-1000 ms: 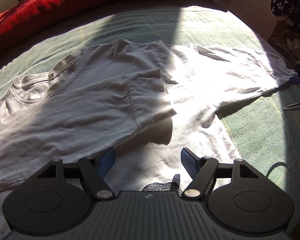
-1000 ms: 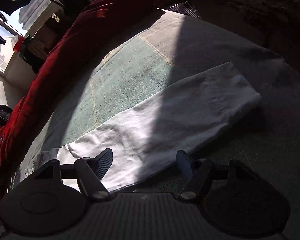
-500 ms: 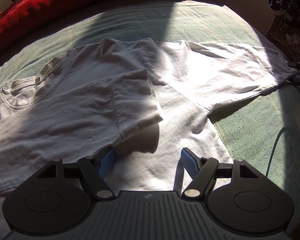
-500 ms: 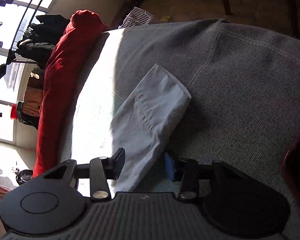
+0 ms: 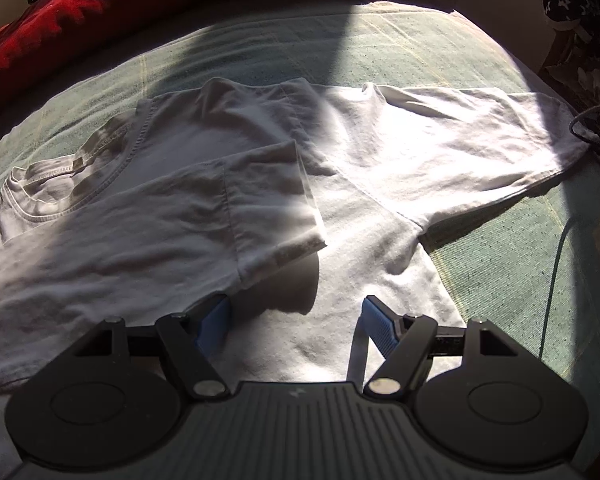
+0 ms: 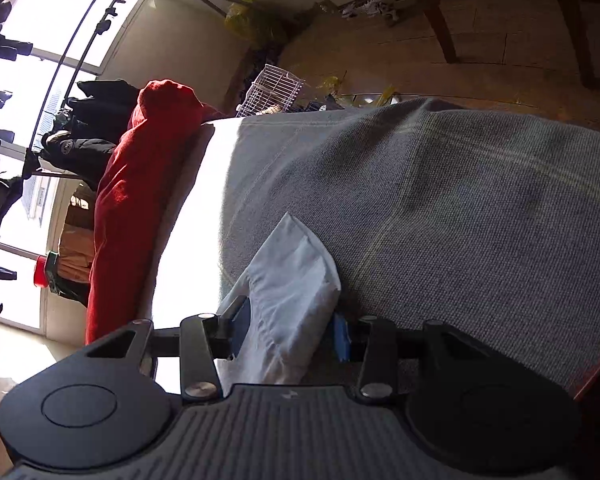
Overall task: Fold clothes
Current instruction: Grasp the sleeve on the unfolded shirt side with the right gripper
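Between my right gripper (image 6: 288,330) fingers sits the shirt's sleeve cuff (image 6: 296,276) (soft, limp), pinched; left gripper (image 5: 294,322) gapes empty.

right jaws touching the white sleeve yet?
Touching. The right wrist view shows the sleeve bunched between the right gripper jaws, both pads pressed against the cloth.

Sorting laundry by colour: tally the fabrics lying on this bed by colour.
White: 1, the T-shirt
Red: 1, the quilt
Green: 1, the bed cover
Total: 3
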Available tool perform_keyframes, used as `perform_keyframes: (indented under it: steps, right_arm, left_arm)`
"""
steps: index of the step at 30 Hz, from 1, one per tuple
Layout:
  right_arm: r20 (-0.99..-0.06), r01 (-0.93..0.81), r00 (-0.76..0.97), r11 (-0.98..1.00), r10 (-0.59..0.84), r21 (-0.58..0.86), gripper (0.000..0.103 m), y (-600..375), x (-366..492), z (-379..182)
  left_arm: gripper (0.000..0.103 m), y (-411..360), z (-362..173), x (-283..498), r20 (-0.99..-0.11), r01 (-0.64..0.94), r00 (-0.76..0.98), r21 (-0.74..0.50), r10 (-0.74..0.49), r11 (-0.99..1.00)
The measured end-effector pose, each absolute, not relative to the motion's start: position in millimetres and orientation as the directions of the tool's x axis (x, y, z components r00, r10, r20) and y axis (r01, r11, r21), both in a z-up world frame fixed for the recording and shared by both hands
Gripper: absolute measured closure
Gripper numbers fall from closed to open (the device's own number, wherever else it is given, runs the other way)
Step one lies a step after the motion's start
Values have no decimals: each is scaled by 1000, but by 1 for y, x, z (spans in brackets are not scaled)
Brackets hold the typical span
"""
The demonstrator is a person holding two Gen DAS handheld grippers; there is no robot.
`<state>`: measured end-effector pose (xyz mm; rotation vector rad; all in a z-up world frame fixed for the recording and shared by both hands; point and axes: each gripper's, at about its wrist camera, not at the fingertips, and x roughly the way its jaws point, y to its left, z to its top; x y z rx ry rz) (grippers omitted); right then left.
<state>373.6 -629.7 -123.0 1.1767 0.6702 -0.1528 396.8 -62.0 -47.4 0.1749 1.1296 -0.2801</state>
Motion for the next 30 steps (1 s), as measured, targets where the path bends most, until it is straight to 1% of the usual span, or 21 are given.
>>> perform_keyframes:
  steps: [6,9,10,14,15,17,18,19,22,30]
  right_arm:
    - [-524,396,782,381,337,836,54,-623,387,-123]
    - [-529,381,770,408,357,830,54,-608,388,-124]
    - [-528,377,769,412,360,829,55,-606,390,-125]
    - [-496,380,810,363,314,851,56,-617,400,-130]
    - [-499,387,810,359,308,849,58,-618,400,-130]
    - [-522,401,795,376,310,835,68,-615,400,-130]
    - [-538,408,783,395,312,823,79,-613,400,-129]
    - [-551,413,773,409,314,814,85,-611,399,-127]
    - [-570,417,760,438,313,796,88,-608,401,-123]
    - [-601,371,740,563,300,738,88,-590,407,-83]
  left_arm:
    - [31,-66,-48,397,-909,311,396,1,-129,950]
    - [31,-68,-48,398,-909,317,395,1,-131,948]
    - [31,-68,-48,399,-909,320,395,2,-132,947]
    - [31,-66,-47,396,-910,323,395,7,-128,946]
    - [31,-65,-48,395,-909,320,396,7,-127,947]
    - [31,-64,-48,394,-909,313,397,6,-125,950]
    - [31,-63,-47,394,-908,312,399,6,-125,950]
    - [31,-62,-47,393,-908,311,401,5,-126,950]
    - [31,-60,-45,391,-905,308,406,4,-127,951]
    - [31,-46,-40,385,-903,285,411,-2,-123,959]
